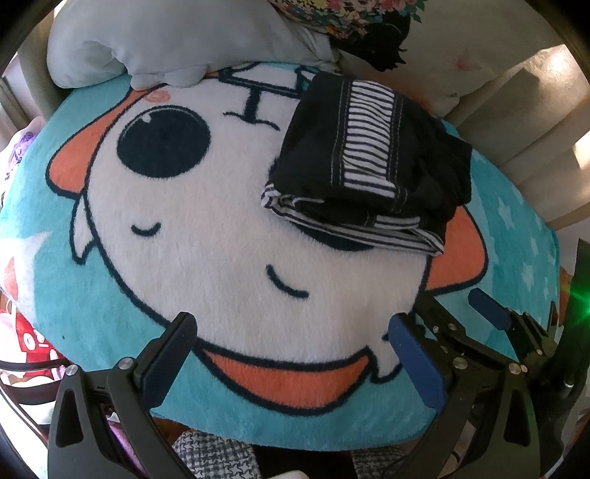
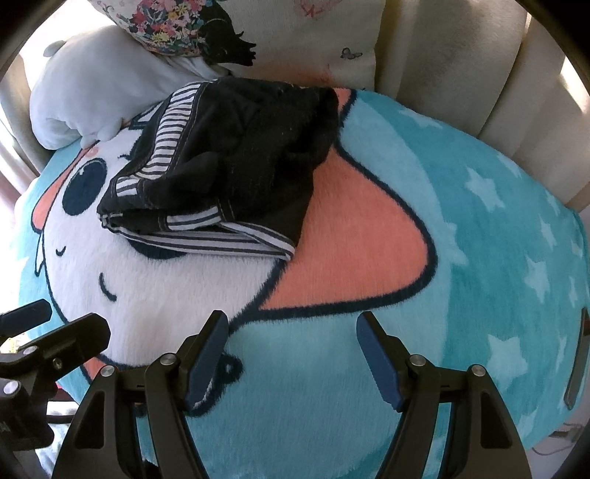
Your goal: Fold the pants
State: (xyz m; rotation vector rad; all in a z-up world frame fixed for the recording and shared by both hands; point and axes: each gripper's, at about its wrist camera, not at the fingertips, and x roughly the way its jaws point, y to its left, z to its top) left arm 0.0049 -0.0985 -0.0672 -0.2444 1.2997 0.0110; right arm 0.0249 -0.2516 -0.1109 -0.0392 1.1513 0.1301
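1. The pants (image 1: 368,162), black with a striped band, lie folded in a compact bundle on the blanket (image 1: 221,228), well ahead of the left gripper (image 1: 291,350) and a little to its right; from the right gripper (image 2: 291,350) they sit ahead and to its left.
2. Both grippers hang over the blanket with jaws spread wide and nothing between the pads; neither touches the pants.
3. Readable writing: only dark block lettering on the blanket beyond the pants, partly covered by them and by a pale plush pillow (image 1: 121,44), so no word can be made out. No brand or label shows on the pants.
4. The cartoon face's second eye is mostly hidden under the bundle.
5. A floral cushion (image 2: 166,25) is cut off at the top edge; the clutter left of the left gripper is too distorted to identify.
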